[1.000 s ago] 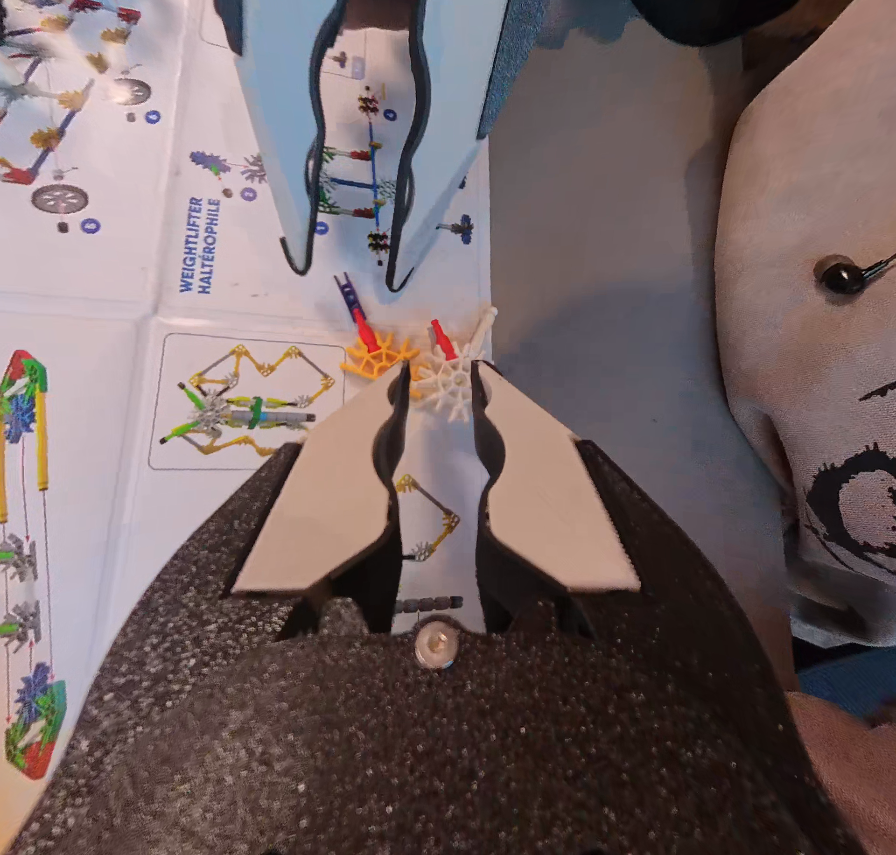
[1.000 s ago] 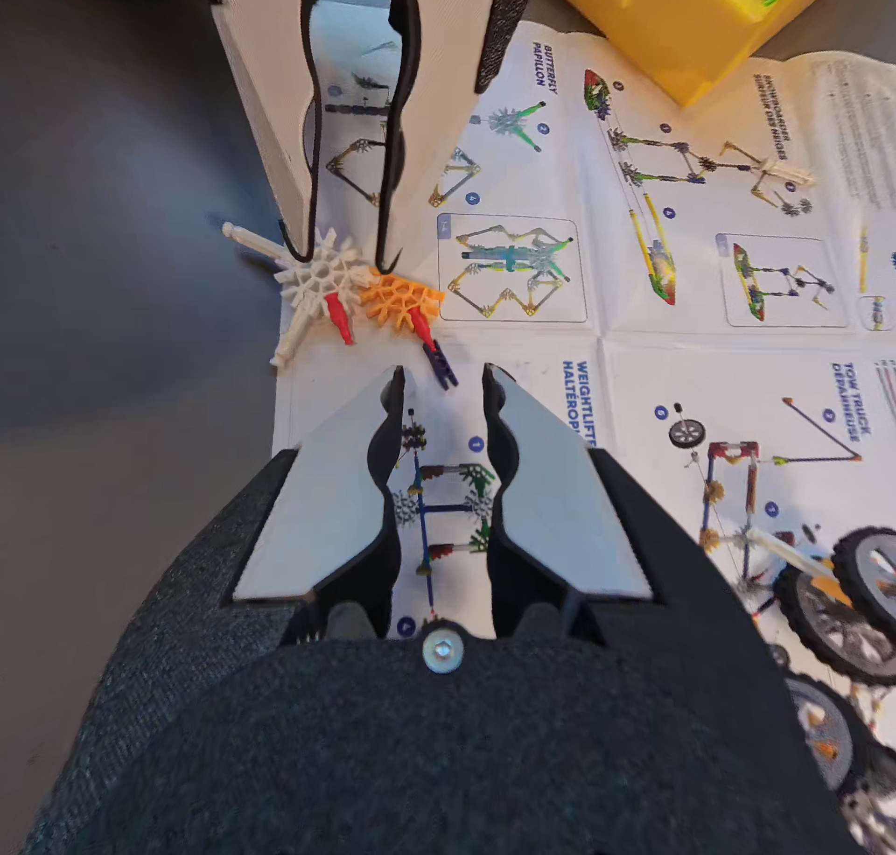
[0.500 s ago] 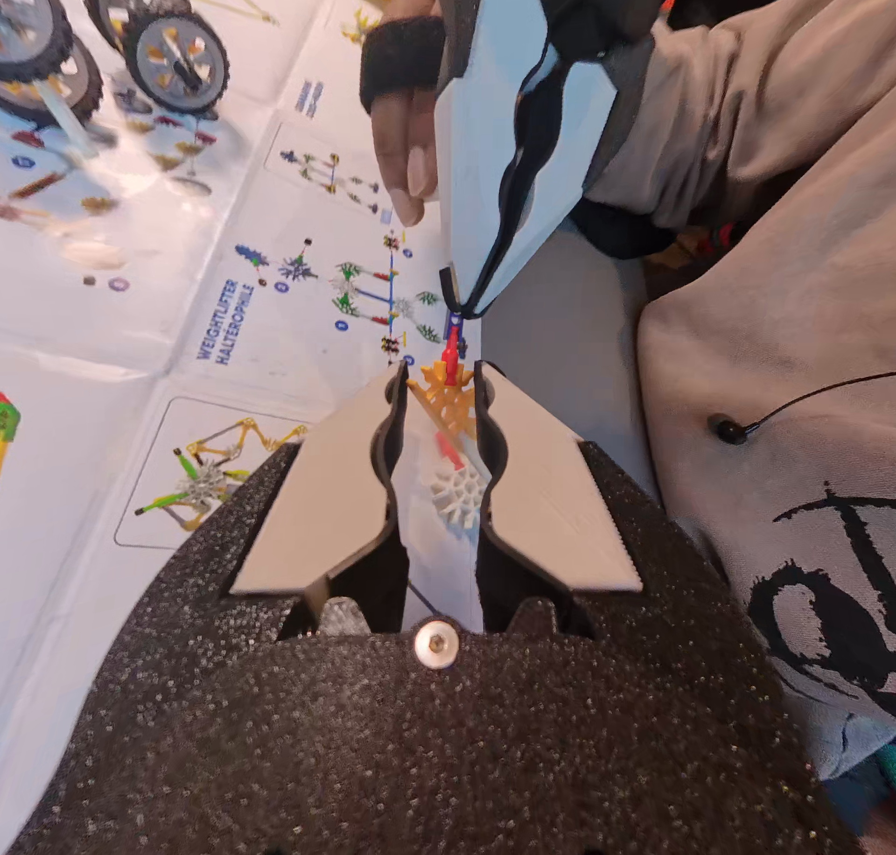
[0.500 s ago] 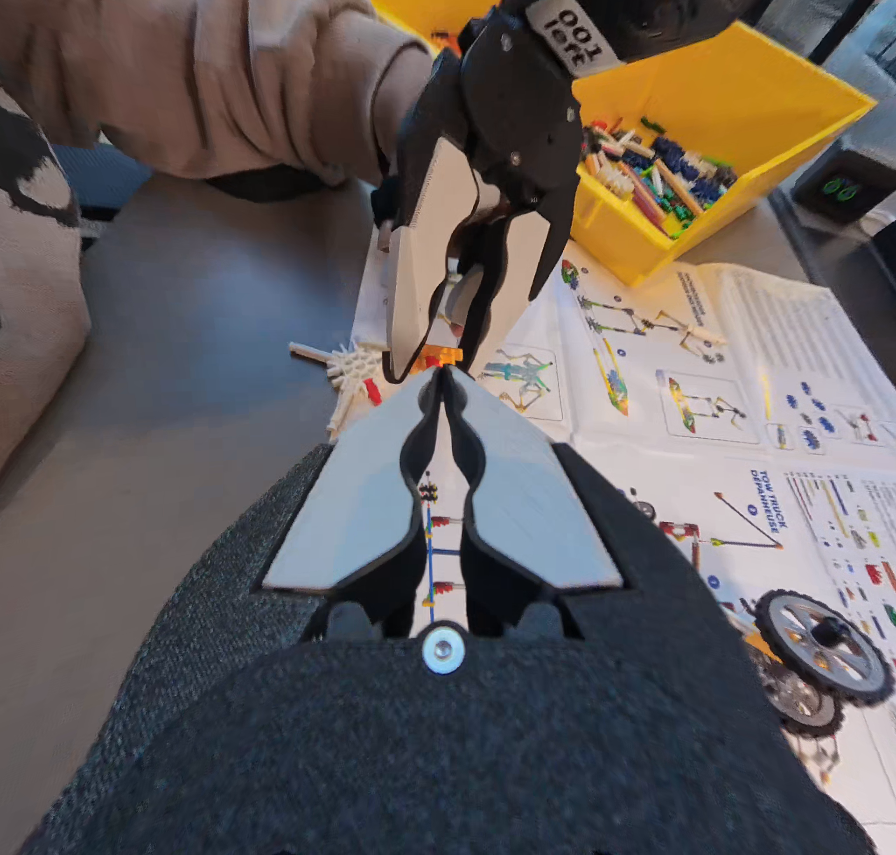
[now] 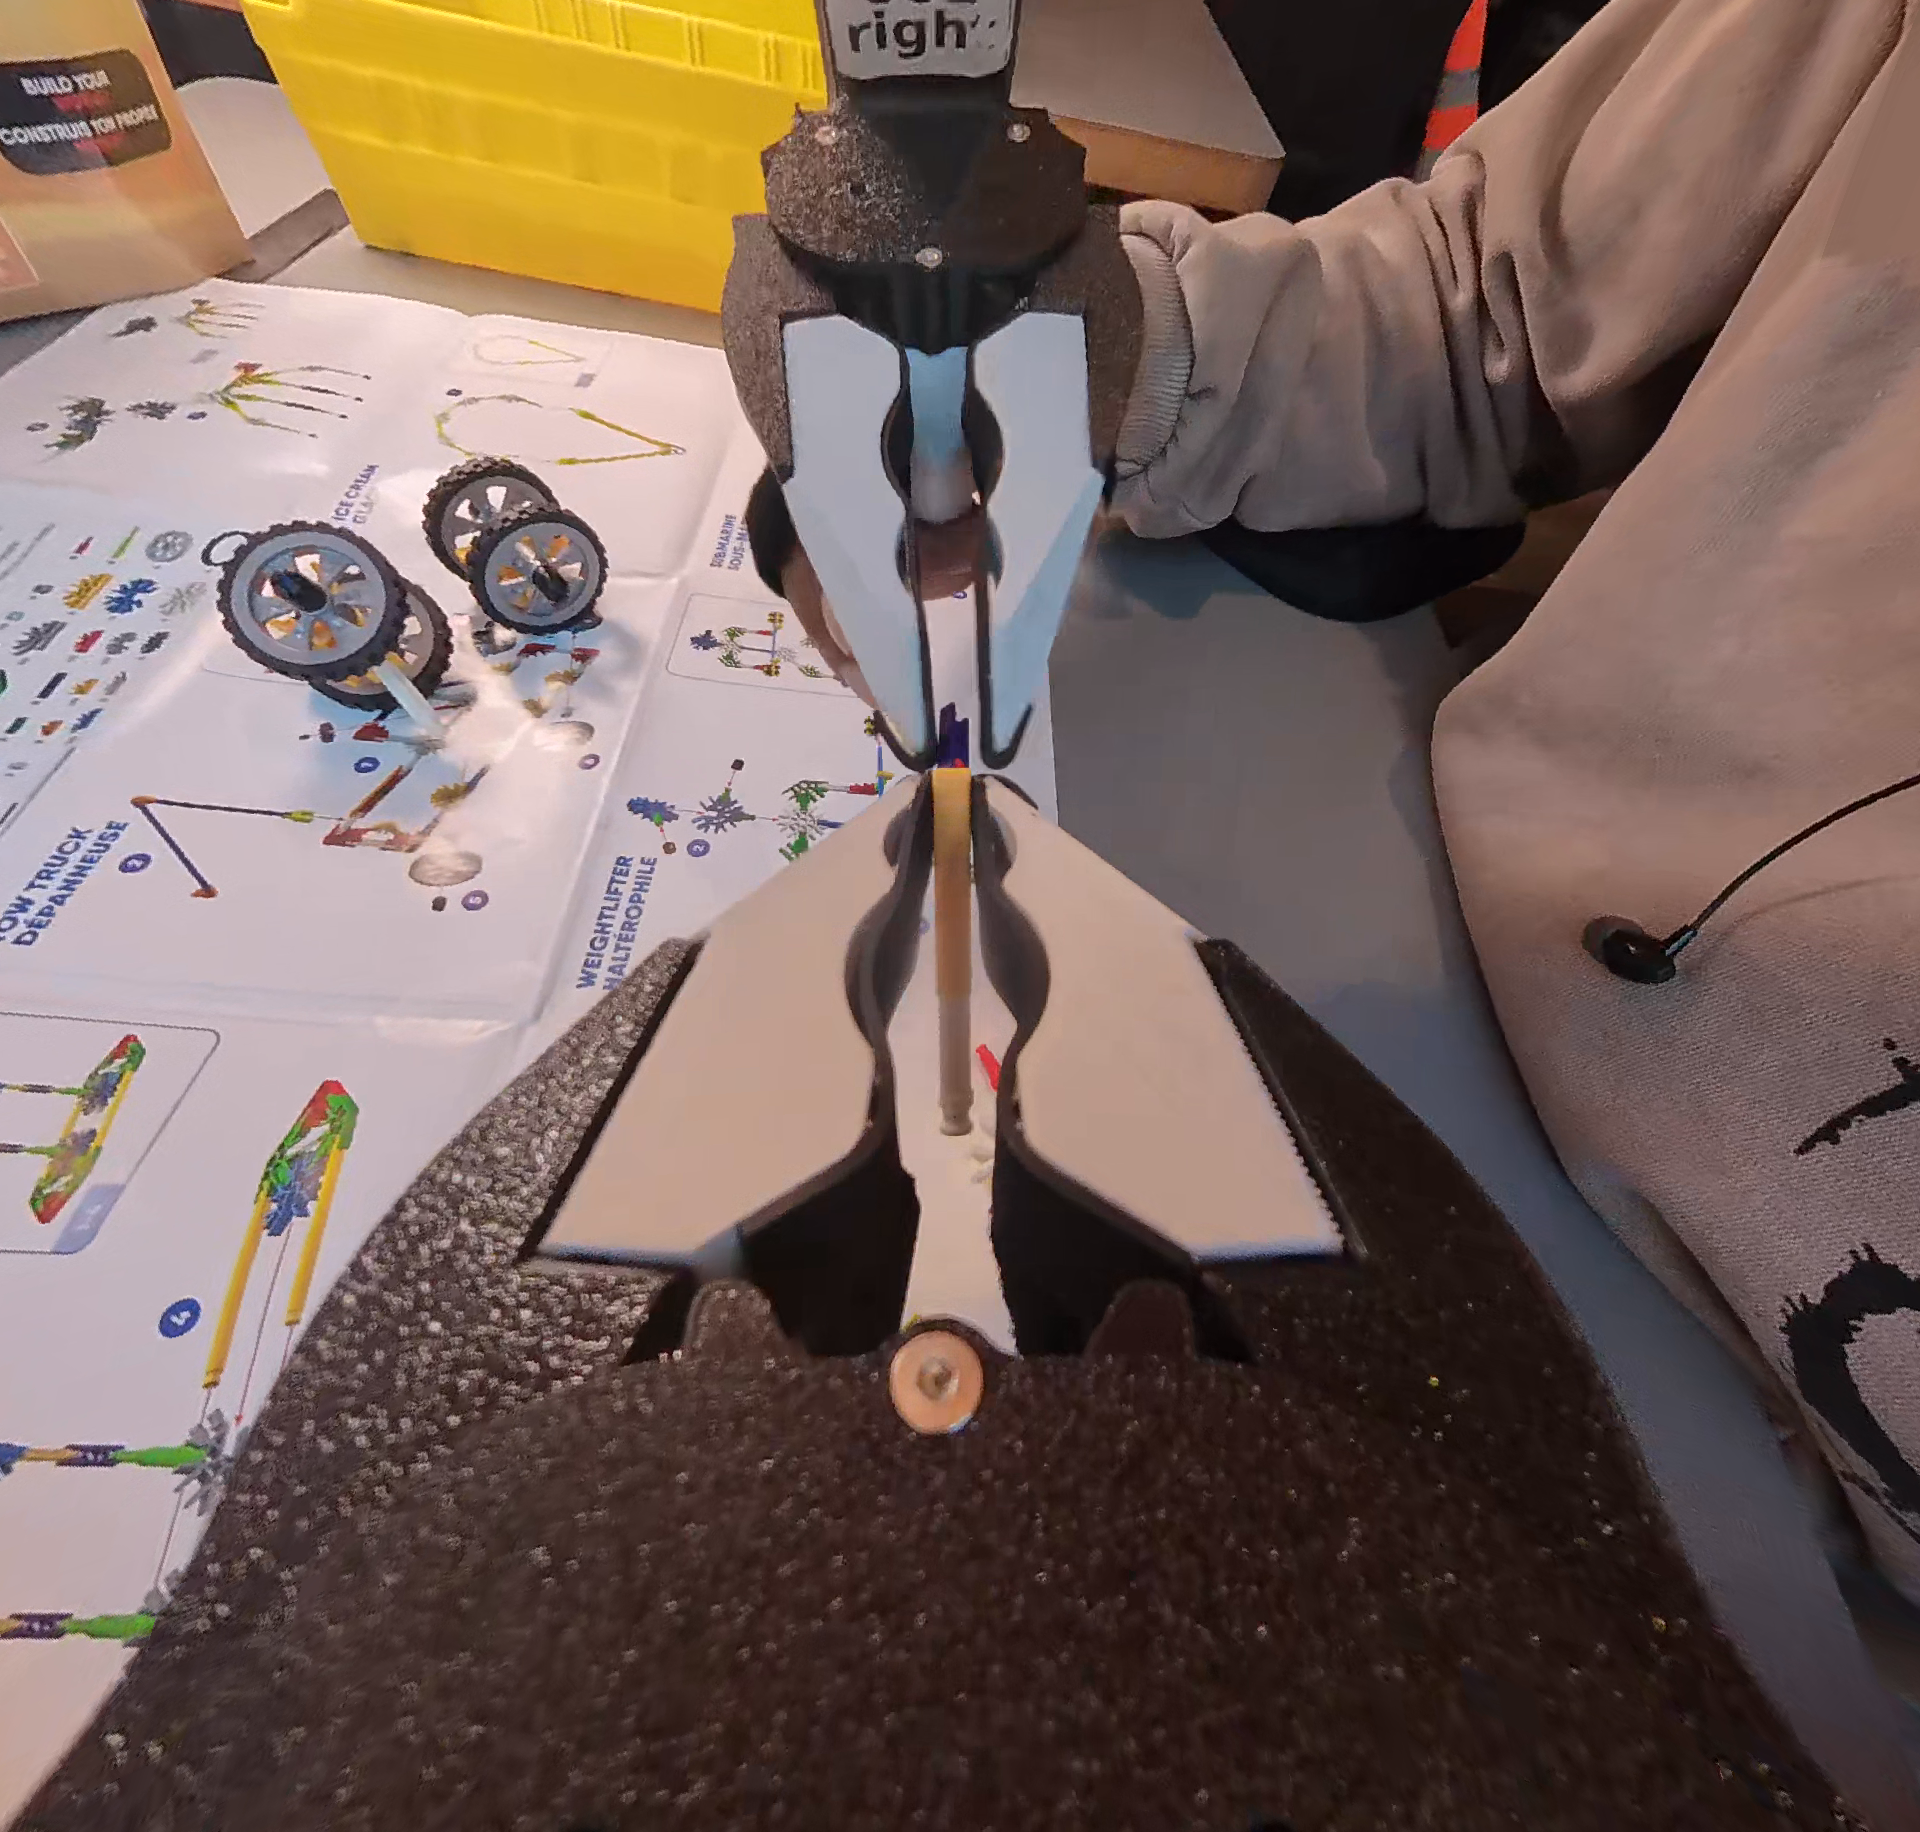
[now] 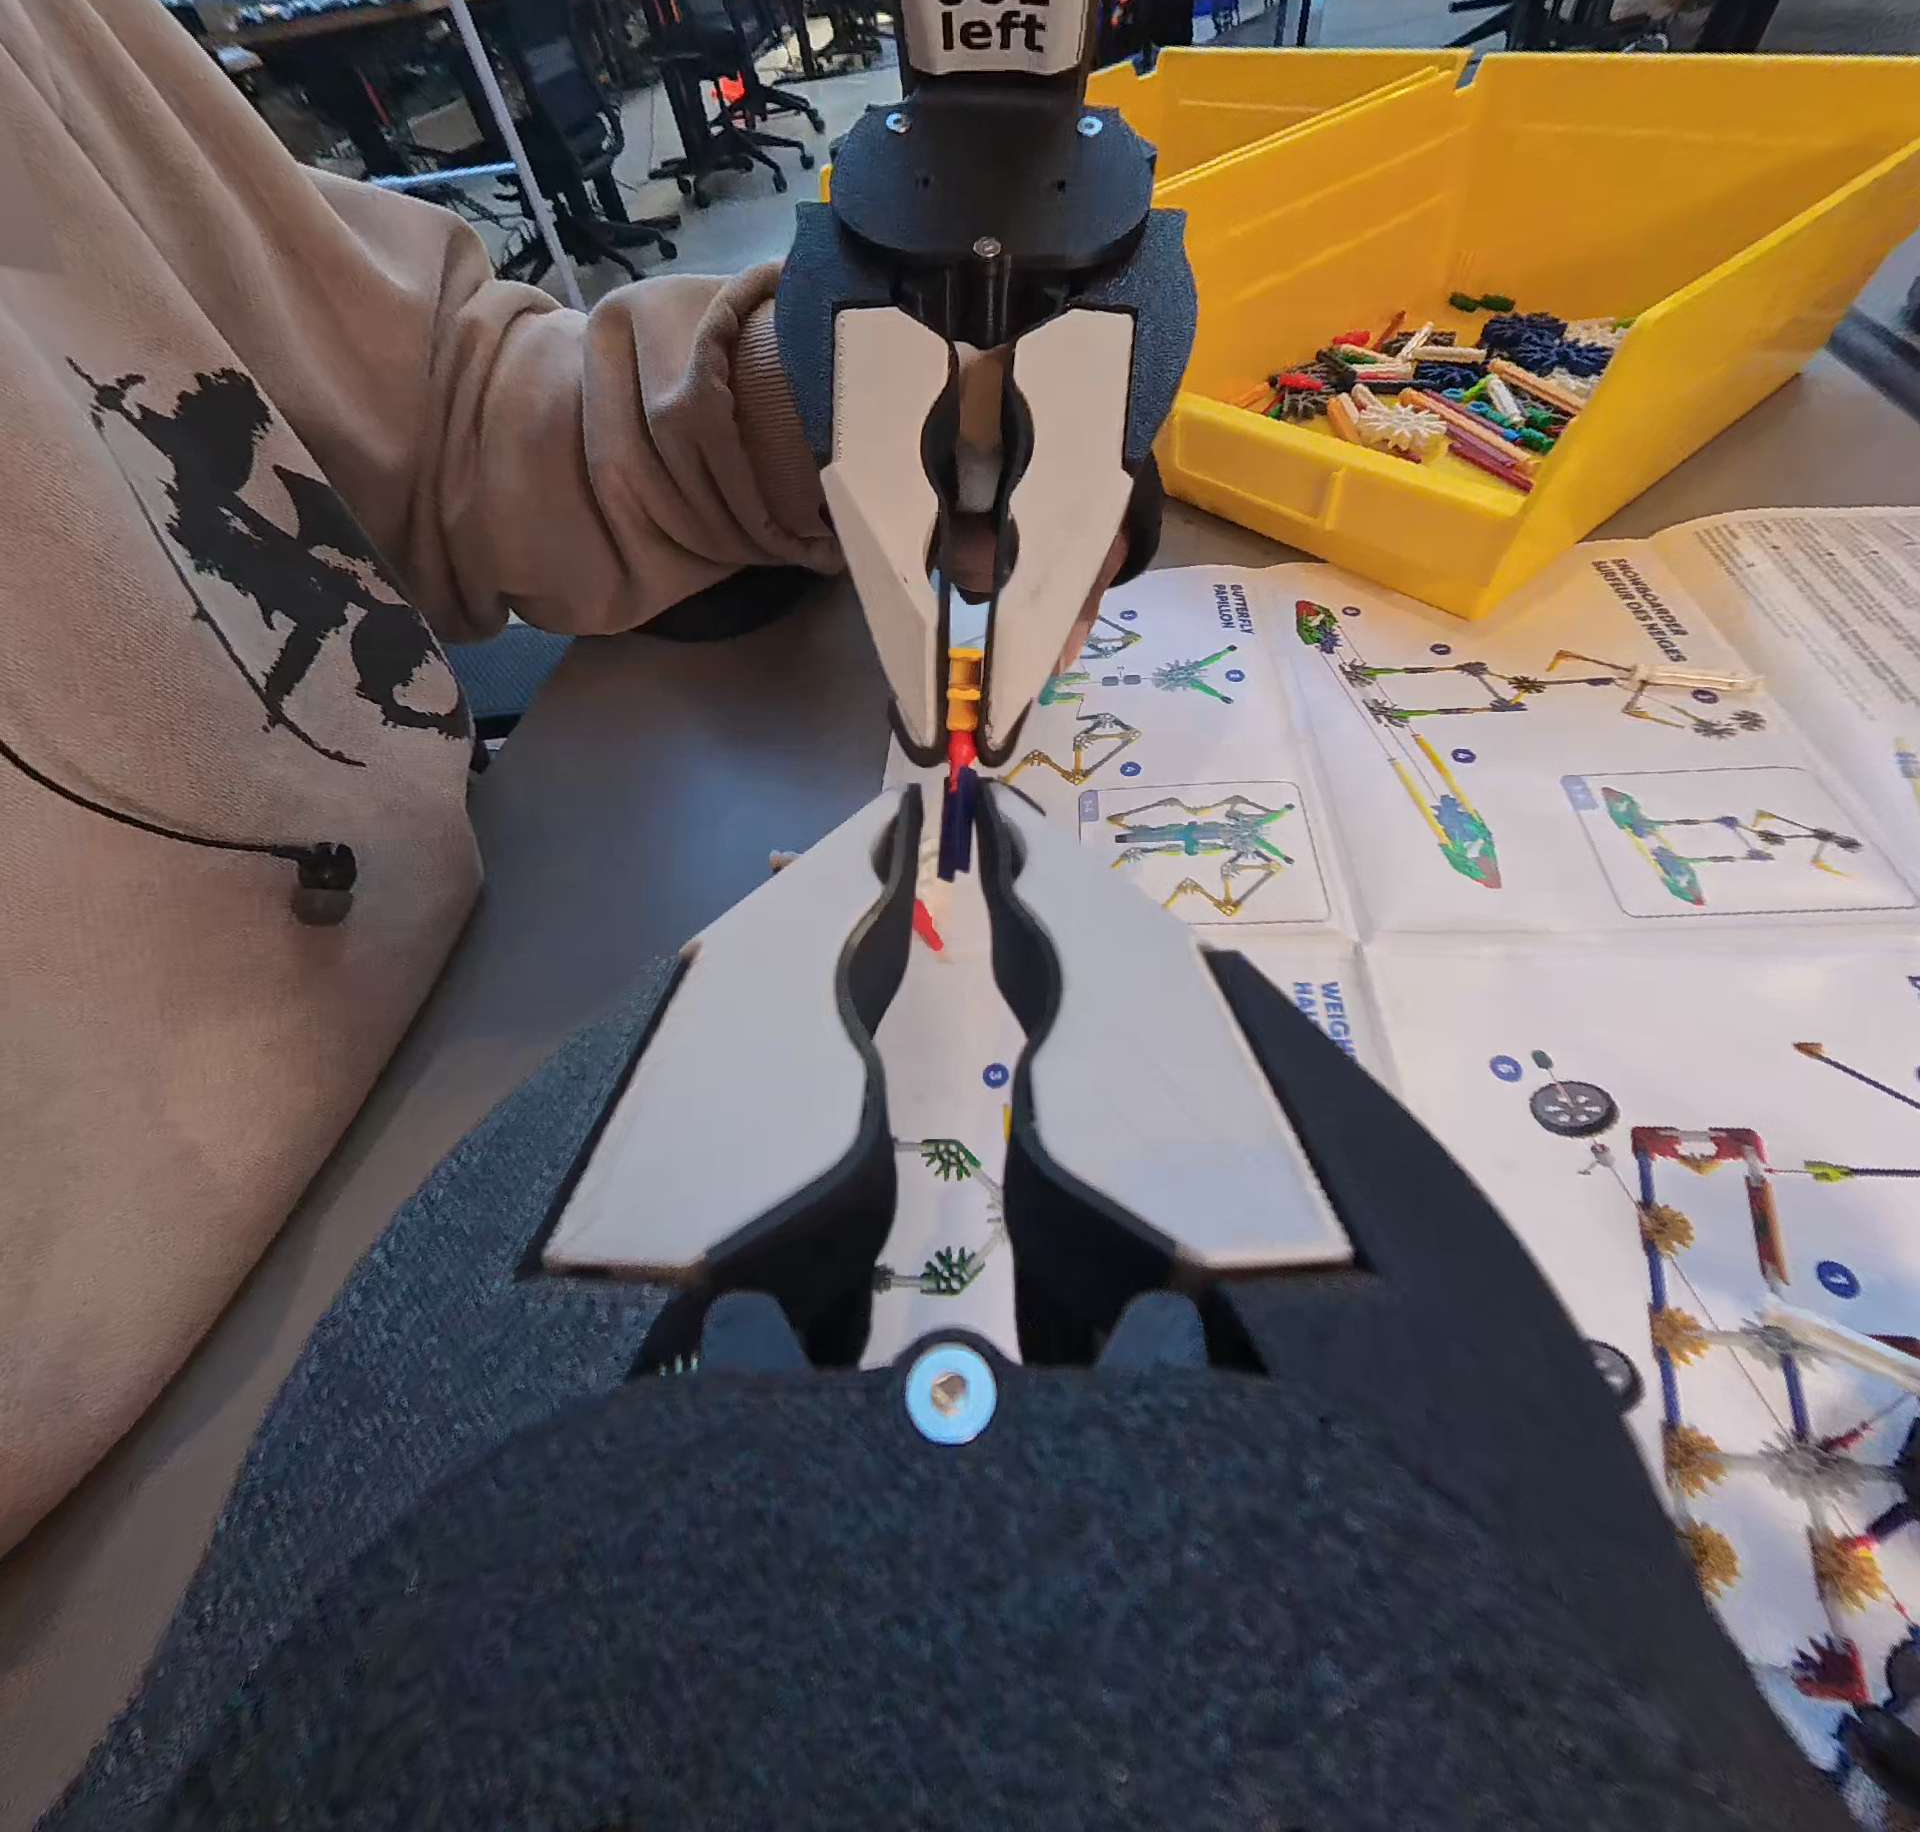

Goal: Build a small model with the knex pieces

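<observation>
Grippers tip to tip: left gripper (image 5: 951, 780) around orange connector (image 5: 952, 847), right gripper (image 6: 951, 795) seemingly around blue clip (image 6: 956, 826).

Two handheld two-finger grippers meet tip to tip: the left gripper (image 5: 951, 795) and the right gripper (image 6: 951, 806). Two yellow plastic bins (image 6: 1558, 224) stand far right, with one folded paper instruction sheet (image 6: 1455, 951) nearer. Three grey-spoked black toy wheels (image 5: 312, 598) lie far left.
</observation>
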A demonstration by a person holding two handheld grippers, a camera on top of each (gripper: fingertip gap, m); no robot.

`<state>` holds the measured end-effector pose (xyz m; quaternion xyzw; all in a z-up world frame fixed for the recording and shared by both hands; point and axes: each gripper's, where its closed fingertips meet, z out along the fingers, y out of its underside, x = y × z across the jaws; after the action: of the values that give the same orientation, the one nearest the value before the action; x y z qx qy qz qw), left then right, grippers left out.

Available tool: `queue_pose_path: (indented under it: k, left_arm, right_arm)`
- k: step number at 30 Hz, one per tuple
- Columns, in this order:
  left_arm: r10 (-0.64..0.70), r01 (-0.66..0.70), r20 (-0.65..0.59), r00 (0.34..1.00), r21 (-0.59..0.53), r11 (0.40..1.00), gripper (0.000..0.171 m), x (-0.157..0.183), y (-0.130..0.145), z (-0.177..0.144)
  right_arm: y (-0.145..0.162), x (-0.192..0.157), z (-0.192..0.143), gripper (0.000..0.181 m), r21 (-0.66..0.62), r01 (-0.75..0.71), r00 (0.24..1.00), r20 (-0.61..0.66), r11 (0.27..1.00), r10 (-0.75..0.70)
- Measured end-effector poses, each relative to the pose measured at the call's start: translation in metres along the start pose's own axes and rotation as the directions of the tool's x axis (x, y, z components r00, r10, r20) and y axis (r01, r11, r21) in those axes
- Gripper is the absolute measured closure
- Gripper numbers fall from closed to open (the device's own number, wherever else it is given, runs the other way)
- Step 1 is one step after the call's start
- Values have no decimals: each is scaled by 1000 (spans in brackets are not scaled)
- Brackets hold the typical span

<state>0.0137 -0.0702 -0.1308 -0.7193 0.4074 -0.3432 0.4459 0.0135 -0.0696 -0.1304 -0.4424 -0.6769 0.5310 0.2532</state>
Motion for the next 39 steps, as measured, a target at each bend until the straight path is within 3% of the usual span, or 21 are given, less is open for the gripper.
queue_pose_path:
  k: [7, 12, 27, 34, 39]
  left_arm:
    - [58, -59, 16, 998, 81, 995, 167, 5, -16, -3]
    - [99, -103, 46, 994, 104, 989, 168, 5, -23, -9]
    - [102, -107, 49, 994, 103, 989, 167, 6, -23, -9]
    - [144, -108, -171, 975, 202, 973, 167, 44, -33, -9]
    - [143, -40, -349, 926, 286, 957, 167, 71, -42, -4]
  right_arm:
    - [-16, -3, -8, 178, 100, -61, 997, 50, 993, 56]
    - [-17, -3, -9, 171, 117, -61, 997, 56, 991, 55]
    - [-25, -2, -8, 179, 172, -66, 997, 59, 983, 57]
    - [-37, -43, -13, 180, 243, -200, 924, 369, 949, 100]
    - [-45, -74, -21, 181, 251, -386, 745, 653, 888, 139]
